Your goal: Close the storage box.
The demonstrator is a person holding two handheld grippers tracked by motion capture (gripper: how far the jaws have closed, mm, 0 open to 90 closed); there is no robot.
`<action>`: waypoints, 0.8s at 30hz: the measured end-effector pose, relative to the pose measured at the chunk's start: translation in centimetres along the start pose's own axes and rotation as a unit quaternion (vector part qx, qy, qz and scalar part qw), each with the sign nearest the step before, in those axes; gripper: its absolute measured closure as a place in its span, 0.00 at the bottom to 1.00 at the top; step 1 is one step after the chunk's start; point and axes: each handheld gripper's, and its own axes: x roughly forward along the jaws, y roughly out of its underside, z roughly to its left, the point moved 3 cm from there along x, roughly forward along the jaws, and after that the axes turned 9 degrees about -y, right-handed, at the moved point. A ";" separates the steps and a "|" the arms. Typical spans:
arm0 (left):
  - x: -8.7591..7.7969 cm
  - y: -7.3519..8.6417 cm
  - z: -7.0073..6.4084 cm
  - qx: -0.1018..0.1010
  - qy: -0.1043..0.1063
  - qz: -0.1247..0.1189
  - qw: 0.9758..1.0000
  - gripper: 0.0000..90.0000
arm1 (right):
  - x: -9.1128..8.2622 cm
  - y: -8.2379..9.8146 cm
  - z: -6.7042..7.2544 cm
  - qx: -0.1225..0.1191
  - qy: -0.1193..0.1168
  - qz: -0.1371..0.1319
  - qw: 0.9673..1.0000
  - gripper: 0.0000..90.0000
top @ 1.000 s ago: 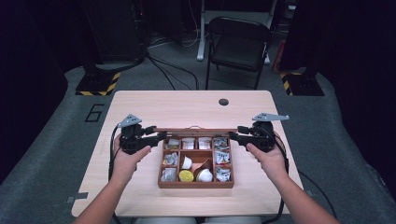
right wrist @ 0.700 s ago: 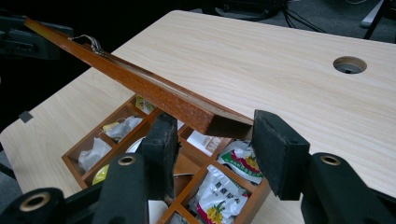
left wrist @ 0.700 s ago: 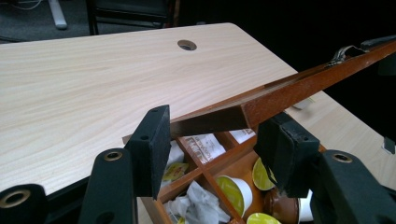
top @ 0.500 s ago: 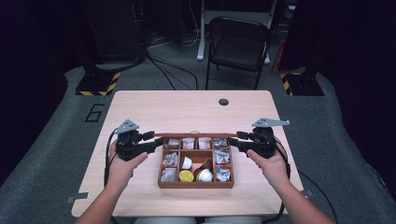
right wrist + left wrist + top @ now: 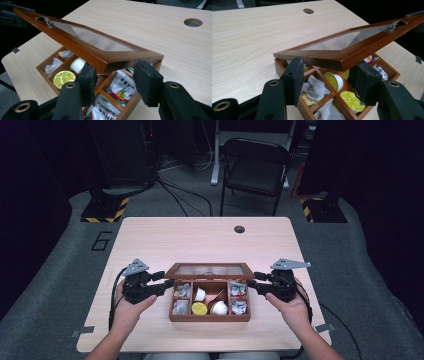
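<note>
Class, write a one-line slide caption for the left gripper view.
Left gripper holding the glass-paned wooden lid half-raised over the compartmented wooden box.

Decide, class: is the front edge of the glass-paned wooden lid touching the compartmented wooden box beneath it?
Apart. The left gripper view shows the glass-paned wooden lid tilted up, with an open gap above the compartmented wooden box.

A large dark numeral "6" is marked on the grey floor (image 5: pixel 60 270), just left of the bench's (image 5: pixel 210 237) far left corner. Packet print in the box (image 5: pixel 130 105) is unreadable.
</note>
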 end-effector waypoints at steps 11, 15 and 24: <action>-0.1 1.8 -0.5 -0.003 -0.004 -0.001 1.000 0.52 | -0.2 2.0 0.2 0.005 -0.004 -0.005 1.000 0.59; -0.1 2.8 -0.7 -0.003 -0.005 0.003 1.000 0.52 | -0.4 3.0 0.4 0.003 -0.005 -0.003 1.000 0.59; 0.1 4.3 -1.0 0.003 -0.004 0.013 1.000 0.52 | -0.2 4.8 0.5 0.008 -0.010 0.001 1.000 0.59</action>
